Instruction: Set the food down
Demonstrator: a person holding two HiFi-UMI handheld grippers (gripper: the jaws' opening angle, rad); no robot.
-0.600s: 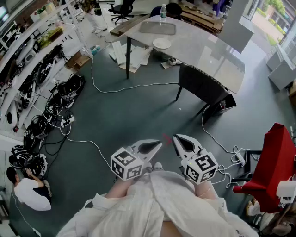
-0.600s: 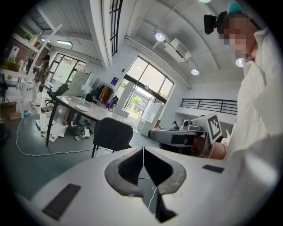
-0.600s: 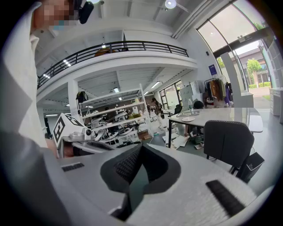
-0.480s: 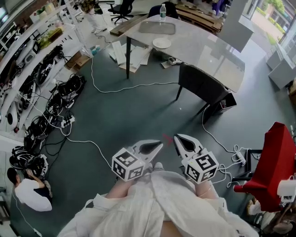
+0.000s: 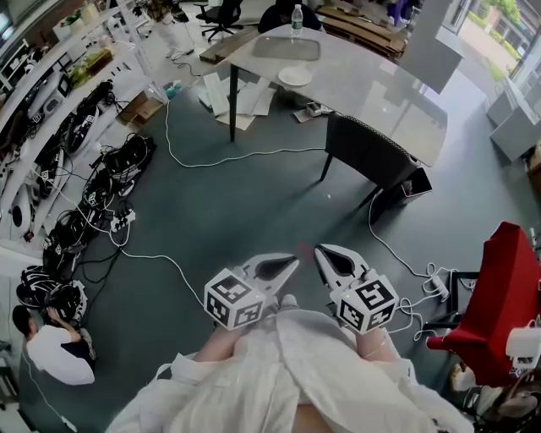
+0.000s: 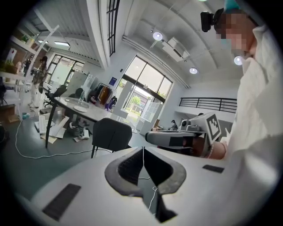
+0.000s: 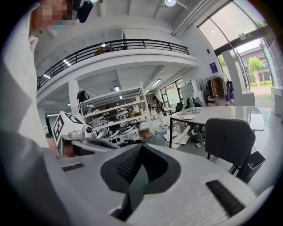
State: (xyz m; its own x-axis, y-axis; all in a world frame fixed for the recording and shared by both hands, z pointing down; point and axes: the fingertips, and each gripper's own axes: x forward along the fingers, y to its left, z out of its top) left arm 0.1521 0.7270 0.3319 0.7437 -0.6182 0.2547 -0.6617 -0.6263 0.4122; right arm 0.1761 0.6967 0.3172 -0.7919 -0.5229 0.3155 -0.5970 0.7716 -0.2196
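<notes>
White-shelled and tipped with black pads, the left gripper [image 5: 292,264] and the right gripper [image 5: 319,254] are held side by side just in front of the person's pale coat [image 5: 287,372]. They point slightly down over the grey-green floor [image 5: 245,211], with their tips angled toward each other but apart. In the left gripper view the 2 jaws are pressed together along a thin seam with nothing between them. The right gripper view shows the same: pads met, nothing pinched.

Well ahead stands a grey table [image 5: 372,84] carrying 1 white plate [image 5: 295,77], a shallow tray [image 5: 286,48] and a water bottle [image 5: 297,19]. From here I cannot tell whether the plate holds any food, and neither gripper carries any. A dark chair [image 5: 368,152] sits at the table's near edge, with papers [image 5: 232,97] scattered under its far end. A white cable [image 5: 211,161] snakes across the floor. A red chair [image 5: 503,296] is at the right, and a crouching person [image 5: 51,351] is at the lower left.
</notes>
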